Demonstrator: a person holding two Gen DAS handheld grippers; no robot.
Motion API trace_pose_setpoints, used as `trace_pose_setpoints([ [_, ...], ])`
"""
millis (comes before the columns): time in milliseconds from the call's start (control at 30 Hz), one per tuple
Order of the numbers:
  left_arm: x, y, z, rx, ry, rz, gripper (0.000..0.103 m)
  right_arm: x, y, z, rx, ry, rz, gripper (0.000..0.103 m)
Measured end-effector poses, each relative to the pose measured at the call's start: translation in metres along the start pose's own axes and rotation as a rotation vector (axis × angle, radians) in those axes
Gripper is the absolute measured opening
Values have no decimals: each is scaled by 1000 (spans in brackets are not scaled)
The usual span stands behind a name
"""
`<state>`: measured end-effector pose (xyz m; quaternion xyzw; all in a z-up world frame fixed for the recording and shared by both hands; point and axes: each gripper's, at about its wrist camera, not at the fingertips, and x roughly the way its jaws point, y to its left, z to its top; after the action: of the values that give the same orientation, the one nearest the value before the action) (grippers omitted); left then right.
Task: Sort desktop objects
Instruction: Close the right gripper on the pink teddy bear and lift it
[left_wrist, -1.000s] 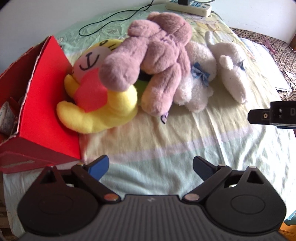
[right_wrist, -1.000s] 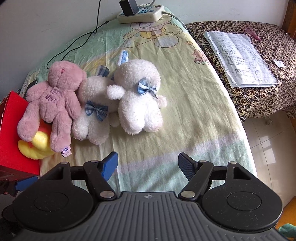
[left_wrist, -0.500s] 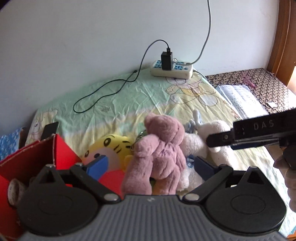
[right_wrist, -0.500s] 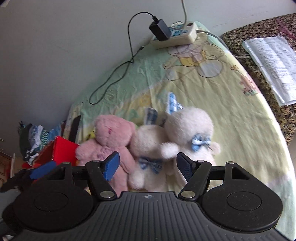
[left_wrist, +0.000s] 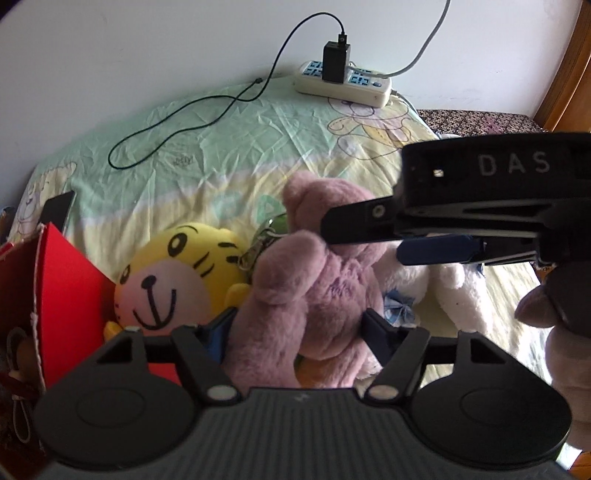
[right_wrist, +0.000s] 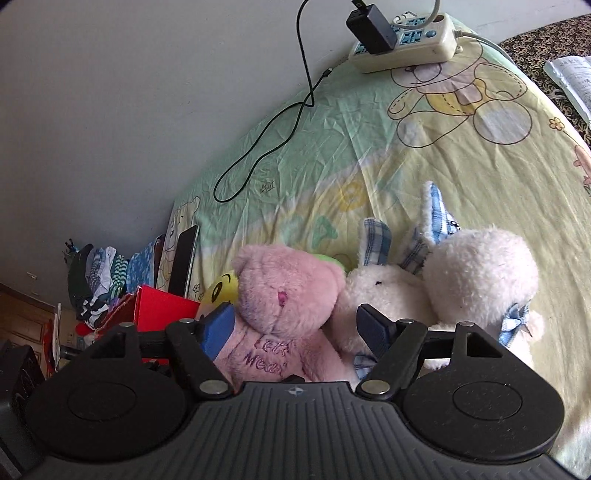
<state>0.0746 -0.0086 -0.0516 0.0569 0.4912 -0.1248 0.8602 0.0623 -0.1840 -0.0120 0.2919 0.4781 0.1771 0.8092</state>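
A pink teddy bear (left_wrist: 317, 291) lies on the bed between a yellow tiger plush (left_wrist: 173, 280) and two white bunny plushes (left_wrist: 443, 288). My left gripper (left_wrist: 299, 336) is open, its jaws on either side of the pink bear's lower body. My right gripper (right_wrist: 295, 328) is open, its jaws either side of the pink bear (right_wrist: 284, 295), with the white bunnies (right_wrist: 476, 273) to the right. The right gripper also shows from the side in the left wrist view (left_wrist: 399, 236). A red box (left_wrist: 59, 295) stands at the left.
A power strip (left_wrist: 343, 83) with a black charger and a looping cable (left_wrist: 192, 122) lies at the far edge by the wall. A dark tablet (right_wrist: 183, 258) leans at the bed's left side. Papers (right_wrist: 569, 77) lie on a patterned surface at the right.
Both grippers have dropped low and moved in on the plush pile. The pink bear now sits between the jaws of each. The right gripper has come across above the bear in the left view.
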Motion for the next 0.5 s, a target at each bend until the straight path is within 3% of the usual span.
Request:
trace_pose_setpoints([
  [233,2,-4,0,1,-10,10,65,14,9,0,-36,1,-4,69],
  [367,-3,-6,0,-1,-16,10,60,7,10,0,-41,-9,-2,53],
  [500,-16,-15,-3,1,-32,-32,53,-5,9,-3,-56,-24,-7,52],
])
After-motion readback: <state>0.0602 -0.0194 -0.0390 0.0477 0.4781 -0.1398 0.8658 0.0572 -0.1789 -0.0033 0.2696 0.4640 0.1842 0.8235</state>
